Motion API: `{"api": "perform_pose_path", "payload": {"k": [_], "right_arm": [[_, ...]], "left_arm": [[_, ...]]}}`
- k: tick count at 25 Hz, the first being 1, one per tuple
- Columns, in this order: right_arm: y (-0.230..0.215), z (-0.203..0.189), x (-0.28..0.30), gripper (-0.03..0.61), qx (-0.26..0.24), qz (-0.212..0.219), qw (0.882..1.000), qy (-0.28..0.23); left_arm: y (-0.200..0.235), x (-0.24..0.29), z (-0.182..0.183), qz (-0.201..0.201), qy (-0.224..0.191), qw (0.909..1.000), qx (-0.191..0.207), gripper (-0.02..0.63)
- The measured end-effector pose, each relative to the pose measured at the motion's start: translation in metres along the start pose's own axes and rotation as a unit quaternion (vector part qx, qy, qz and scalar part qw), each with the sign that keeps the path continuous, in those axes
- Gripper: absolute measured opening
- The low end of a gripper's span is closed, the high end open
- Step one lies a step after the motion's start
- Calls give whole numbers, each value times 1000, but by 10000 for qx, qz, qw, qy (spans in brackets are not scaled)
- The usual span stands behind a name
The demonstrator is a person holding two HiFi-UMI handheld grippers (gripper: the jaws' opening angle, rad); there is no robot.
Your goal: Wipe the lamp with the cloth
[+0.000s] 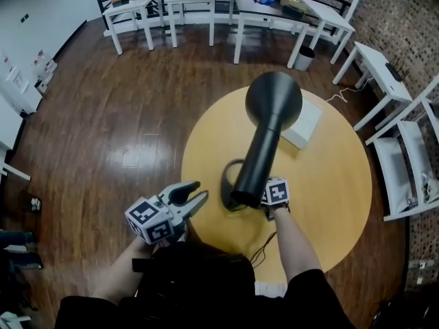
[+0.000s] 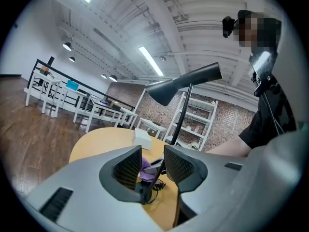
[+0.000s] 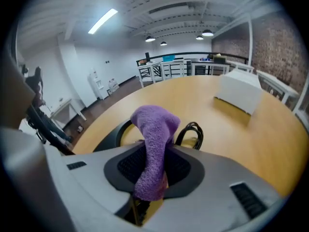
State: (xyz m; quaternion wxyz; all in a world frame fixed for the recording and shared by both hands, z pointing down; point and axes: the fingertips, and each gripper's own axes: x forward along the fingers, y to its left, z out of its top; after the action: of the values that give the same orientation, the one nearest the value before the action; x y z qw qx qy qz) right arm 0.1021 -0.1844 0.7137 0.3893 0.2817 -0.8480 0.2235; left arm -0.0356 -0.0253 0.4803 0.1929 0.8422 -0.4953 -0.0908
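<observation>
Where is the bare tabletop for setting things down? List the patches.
Widest bare table: right side, between white box and near rim. Smaller patch between lamp head and far-left rim. Crowded: lamp base, cable, right gripper.

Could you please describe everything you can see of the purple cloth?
The cloth is purple, fuzzy like terry, bunched into a narrow fold. The right gripper pinches it between its jaws; its rounded end sticks out past the jaw tips, a short end trails behind the pads. It is over the yellow table, near the lamp's dark base, not visibly touching either.
</observation>
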Motion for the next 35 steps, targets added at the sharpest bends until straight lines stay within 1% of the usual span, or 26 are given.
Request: {"api": "perform_pose_path", "payload": {"k": [2,5,6,8,9,11,13,15,17,22,24,26,29,31,32,33,35], "right_arm": [[3,-15,-6,95,450,181,9988,-12],[11,-42,-15,95,1100,507,9926,7],[14,-50,-18,95,1190,577,9912,56],[19,-65,-27,95,1185,635,9908,163],[21,-70,-34,95,1184,637,9908,137],[22,-75,-52,95,1335,630,9890,-135],[17,-77,-75,95,1621,568,9840,-478],[3,-83,-99,95,1860,366,9790,-746],[-13,-89,-122,95,1960,53,9763,-920],[-46,-107,-177,97,1800,-992,9728,-1068],[-55,-117,-194,100,1767,-1362,9689,-1066],[-60,-126,-207,103,1723,-1648,9658,-1021],[-61,-135,-216,127,1599,-1927,9646,-831],[-61,-140,-216,186,1566,-2002,9638,-802],[-61,-142,-216,217,1594,-2038,9621,-866],[-61,-142,-219,229,1644,-2086,9590,-988],[-59,-136,-231,229,1758,-2172,9501,-1388]], "left_arm": [[-2,2,0,-106,19,9999,-54,141],[-1,6,-5,-285,59,9995,-82,141],[-1,9,-7,-342,84,9993,-97,141],[-2,14,-10,-452,126,9988,-137,141],[-2,17,-10,-501,122,9985,-157,141],[-1,22,-9,-594,72,9981,-166,141],[1,26,-11,-706,67,9973,-167,141],[3,32,-13,-812,104,9965,-185,141],[5,39,-11,-859,75,9961,-189,141],[13,49,-1,-780,-64,9969,101,141],[20,49,4,-660,-142,9977,106,141],[26,45,8,-536,-213,9983,21,141],[26,37,13,-403,-301,9987,-31,141],[23,31,14,-317,-327,9990,28,141],[24,28,13,-260,-350,9990,86,141],[26,24,12,-185,-384,9990,139,141],[28,16,14,-50,-496,9986,158,141]]}}
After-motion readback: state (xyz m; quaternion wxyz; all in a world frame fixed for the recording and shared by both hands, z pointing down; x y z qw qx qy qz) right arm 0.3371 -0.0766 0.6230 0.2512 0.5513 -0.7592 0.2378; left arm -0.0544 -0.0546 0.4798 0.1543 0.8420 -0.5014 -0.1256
